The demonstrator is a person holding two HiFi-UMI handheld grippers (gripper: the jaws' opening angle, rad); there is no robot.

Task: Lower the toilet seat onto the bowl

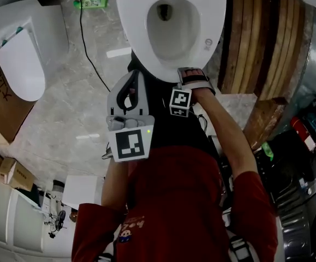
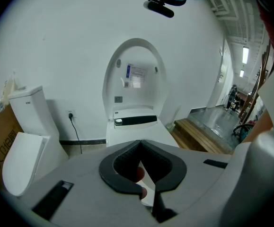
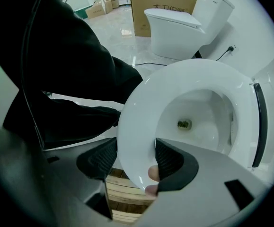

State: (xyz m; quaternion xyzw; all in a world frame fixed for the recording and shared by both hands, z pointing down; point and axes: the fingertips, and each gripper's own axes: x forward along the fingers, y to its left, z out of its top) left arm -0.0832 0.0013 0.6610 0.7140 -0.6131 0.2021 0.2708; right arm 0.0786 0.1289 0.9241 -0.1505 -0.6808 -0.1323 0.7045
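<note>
Head view: I see the white oval plastic toilet seat (image 1: 141, 42) lying down over the bowl, with my right gripper (image 1: 192, 73) at its front rim and my left gripper (image 1: 133, 76) drawn back.
Left gripper view: the jaws are pressed together tip to tip, with nothing between them.
Right gripper view: the jaws pinch the seat's front rim.

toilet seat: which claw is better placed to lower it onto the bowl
Right. The right claw already grips the toilet seat at its front rim, while the left claw is shut, empty and held short of it.
</note>
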